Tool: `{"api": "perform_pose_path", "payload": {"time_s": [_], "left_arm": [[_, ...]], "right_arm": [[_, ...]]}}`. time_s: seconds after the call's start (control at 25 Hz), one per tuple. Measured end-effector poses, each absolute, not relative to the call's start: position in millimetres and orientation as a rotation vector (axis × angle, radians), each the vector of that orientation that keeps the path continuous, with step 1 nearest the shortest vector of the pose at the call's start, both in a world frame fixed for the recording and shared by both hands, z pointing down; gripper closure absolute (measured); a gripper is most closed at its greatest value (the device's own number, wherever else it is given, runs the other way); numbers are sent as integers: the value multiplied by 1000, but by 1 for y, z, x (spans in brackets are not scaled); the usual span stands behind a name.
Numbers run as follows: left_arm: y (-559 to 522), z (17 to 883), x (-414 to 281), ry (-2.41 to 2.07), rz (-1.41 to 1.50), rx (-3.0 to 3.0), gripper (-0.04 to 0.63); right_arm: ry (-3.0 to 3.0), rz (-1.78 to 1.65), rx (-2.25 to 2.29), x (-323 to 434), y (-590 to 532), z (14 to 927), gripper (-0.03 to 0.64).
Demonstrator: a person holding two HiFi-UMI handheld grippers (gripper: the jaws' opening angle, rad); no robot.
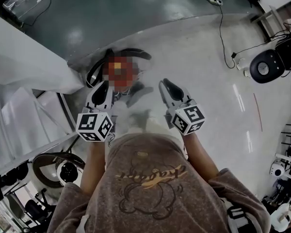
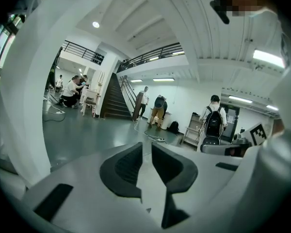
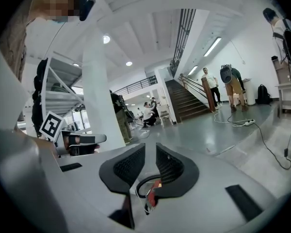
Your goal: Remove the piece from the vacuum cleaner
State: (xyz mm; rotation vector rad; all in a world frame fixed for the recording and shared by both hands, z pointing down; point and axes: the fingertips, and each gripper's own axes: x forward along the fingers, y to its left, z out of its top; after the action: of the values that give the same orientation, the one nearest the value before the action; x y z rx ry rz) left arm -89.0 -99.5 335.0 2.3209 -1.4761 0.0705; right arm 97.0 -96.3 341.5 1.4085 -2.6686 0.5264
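On the pale floor just ahead of me lies a black thing with curved black parts (image 1: 131,53), partly under a mosaic patch; I cannot tell whether it is the vacuum cleaner. My left gripper (image 1: 103,88) sits right beside it and my right gripper (image 1: 167,84) a little to its right, both held in front of my body. Neither gripper view shows it; both look out across a hall. The left gripper (image 2: 147,152) has its black jaws almost together with nothing between them. The right gripper (image 3: 151,154) stands the same, empty, with a black and red cable loop (image 3: 150,188) at the jaws' root.
A white stair structure (image 1: 19,115) fills the left. A round black and white device (image 1: 63,171) lies at lower left, another black round one (image 1: 264,68) at right. A cable with a power strip (image 1: 213,1) crosses the far floor. People (image 2: 213,120) stand near a dark staircase (image 2: 114,101).
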Motion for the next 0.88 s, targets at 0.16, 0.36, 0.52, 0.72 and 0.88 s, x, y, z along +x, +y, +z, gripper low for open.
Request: {"api": "perform_pose_path", "payload": {"time_s": [0.16,0.36,0.52,0.72,0.88], "left_arm": [[-103,337,-87,-1478,72,2309,433],[-109,346,-85,-1468,71,2298,321],[-111,362,-89,-1428,83,2277,310],[-117,410,-91,-1380,182,2243,307],[-119,458,-85,-1331,255,2203,305]], "right_arm": [[-2714,533,1306,92,-100,342,453],[-2736,530,1196,84,-106,352,367],[-2705,519,1086,72,-112,372,362],[-2635,518,882,58,-118,418,362],[-2561,521,740,57,-122,472,362]]}}
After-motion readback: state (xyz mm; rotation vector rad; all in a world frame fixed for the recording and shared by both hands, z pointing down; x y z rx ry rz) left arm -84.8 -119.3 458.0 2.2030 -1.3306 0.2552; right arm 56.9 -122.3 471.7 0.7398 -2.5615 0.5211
